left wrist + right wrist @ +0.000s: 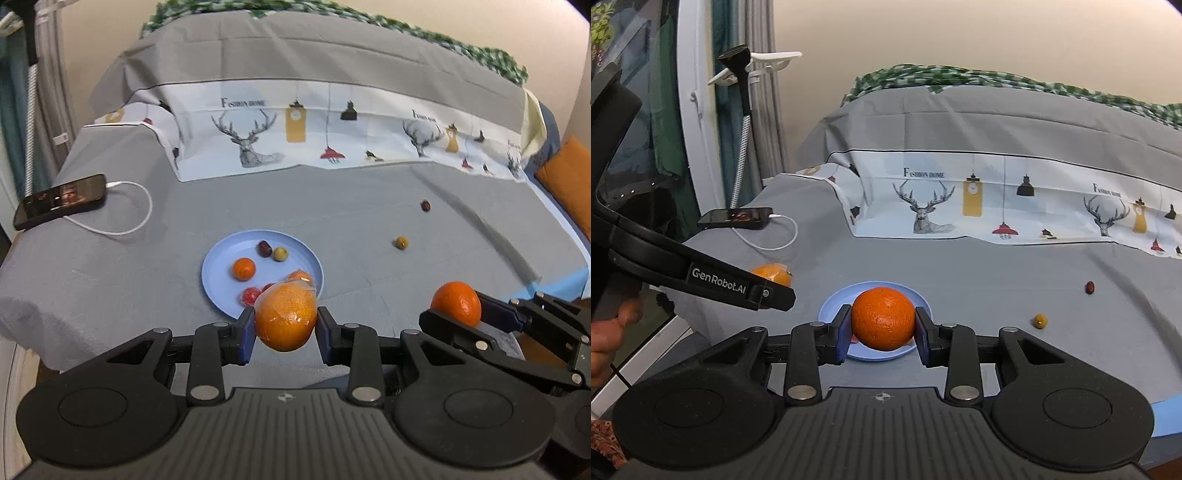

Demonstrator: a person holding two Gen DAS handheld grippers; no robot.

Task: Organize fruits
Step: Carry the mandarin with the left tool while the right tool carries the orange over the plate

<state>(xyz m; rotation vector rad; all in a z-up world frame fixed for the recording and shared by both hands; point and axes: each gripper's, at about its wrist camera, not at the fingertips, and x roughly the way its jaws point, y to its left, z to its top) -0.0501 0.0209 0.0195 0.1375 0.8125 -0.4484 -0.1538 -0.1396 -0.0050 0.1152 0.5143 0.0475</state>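
In the left wrist view, the left tongs (285,329) are clamped on a wrapped orange (286,316), held above the near rim of the plate (221,273) on the bed (332,221). In the plate lie a tangerine (243,269), a dark date (264,248), a yellow-green fruit (280,254) and red pieces (249,295). Right of the plate, the right tongs (461,310) grip a bare orange (456,303); beyond lie a green fruit (400,242) and a second date (426,205). A phone (61,200) lies far left of the plate. In the right wrist view, the right tongs (882,325) pinch the bare orange (883,318) over the plate (831,306); the left tongs' wrapped orange (772,274) shows left of the plate.
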